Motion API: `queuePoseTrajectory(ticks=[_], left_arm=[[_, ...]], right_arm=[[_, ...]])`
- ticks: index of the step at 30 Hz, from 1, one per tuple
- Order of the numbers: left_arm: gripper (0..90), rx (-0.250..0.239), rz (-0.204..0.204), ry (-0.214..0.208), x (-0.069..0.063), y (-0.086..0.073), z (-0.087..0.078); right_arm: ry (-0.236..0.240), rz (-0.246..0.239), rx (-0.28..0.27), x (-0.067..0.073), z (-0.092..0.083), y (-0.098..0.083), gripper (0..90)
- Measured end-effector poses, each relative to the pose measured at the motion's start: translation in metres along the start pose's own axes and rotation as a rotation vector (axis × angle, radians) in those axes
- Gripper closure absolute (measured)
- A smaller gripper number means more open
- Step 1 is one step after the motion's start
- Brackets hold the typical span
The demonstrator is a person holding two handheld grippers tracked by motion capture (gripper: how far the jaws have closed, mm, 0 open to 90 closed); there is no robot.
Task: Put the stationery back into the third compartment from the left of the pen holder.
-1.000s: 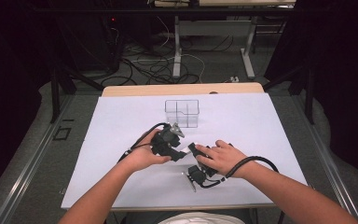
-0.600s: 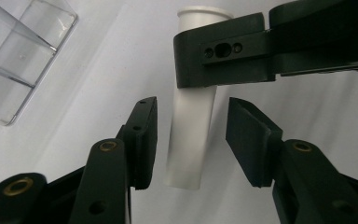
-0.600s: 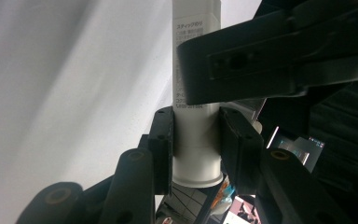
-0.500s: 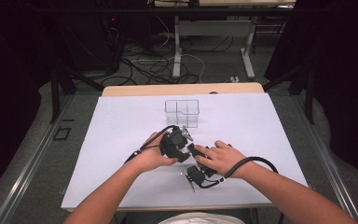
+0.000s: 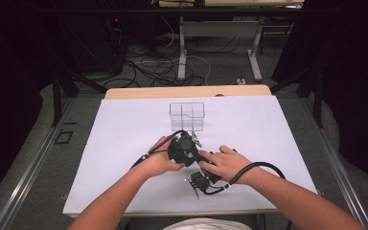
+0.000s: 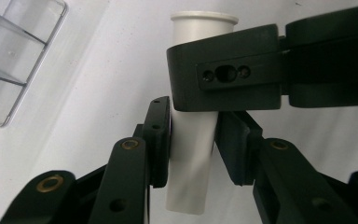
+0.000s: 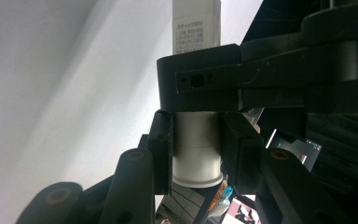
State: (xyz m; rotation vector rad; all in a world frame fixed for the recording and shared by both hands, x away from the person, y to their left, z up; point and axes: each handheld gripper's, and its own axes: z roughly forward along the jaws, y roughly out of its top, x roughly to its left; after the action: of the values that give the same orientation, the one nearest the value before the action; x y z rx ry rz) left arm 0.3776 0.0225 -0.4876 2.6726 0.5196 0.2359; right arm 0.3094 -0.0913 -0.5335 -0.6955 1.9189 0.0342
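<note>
Right now my left gripper (image 6: 191, 144) has just been closing its jaws, and they pinch the lower body of the white plastic glue-stick tube (image 6: 193, 154). My right gripper (image 7: 196, 144) clamps the same tube at its flared end, crossing just above the left jaws, so the tube is gripped by both pairs over the white tabletop (image 5: 124, 143). Beyond the left jaws, up and to their left, stands the clear plastic divided box (image 6: 14, 51)

Both our forearms enter from bottom of frame; left claw (image 5: 186, 146) & right claw (image 5: 202, 178) meet mid-frame, jaws crossed, left's just closed tight.
</note>
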Motion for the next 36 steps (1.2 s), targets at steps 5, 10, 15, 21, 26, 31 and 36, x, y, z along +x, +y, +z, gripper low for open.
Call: queuePoseTrajectory(ticks=[5, 10, 15, 21, 26, 31, 36], left_arm=[[68.9, 0.007, 0.0, -0.005, 0.0, 0.0, 0.0], [69.4, 0.01, 0.005, -0.008, 0.0, 0.0, 0.001], [69.6, 0.015, 0.003, -0.014, 0.0, -0.001, 0.0], [69.8, 0.014, -0.009, -0.014, 0.002, 0.0, 0.001], [69.8, 0.008, -0.039, -0.008, 0.006, 0.0, 0.001], [69.8, -0.012, -0.064, 0.0, 0.015, 0.001, 0.001], [69.8, -0.036, -0.083, 0.006, 0.023, 0.002, -0.001]], right_arm=[[-0.001, -0.014, 0.001, 0.0, 0.0, 0.001, 67.0], [0.0, -0.016, 0.002, 0.001, 0.0, 0.002, 66.9], [-0.001, -0.012, 0.001, 0.001, 0.0, 0.002, 66.7], [-0.001, 0.031, -0.001, -0.001, -0.001, 0.0, 62.9], [0.001, 0.088, 0.008, -0.002, -0.004, -0.007, 55.9], [-0.006, 0.136, 0.009, -0.002, -0.008, -0.016, 49.1], [-0.015, 0.216, 0.007, 0.0, -0.012, -0.025, 46.9]])
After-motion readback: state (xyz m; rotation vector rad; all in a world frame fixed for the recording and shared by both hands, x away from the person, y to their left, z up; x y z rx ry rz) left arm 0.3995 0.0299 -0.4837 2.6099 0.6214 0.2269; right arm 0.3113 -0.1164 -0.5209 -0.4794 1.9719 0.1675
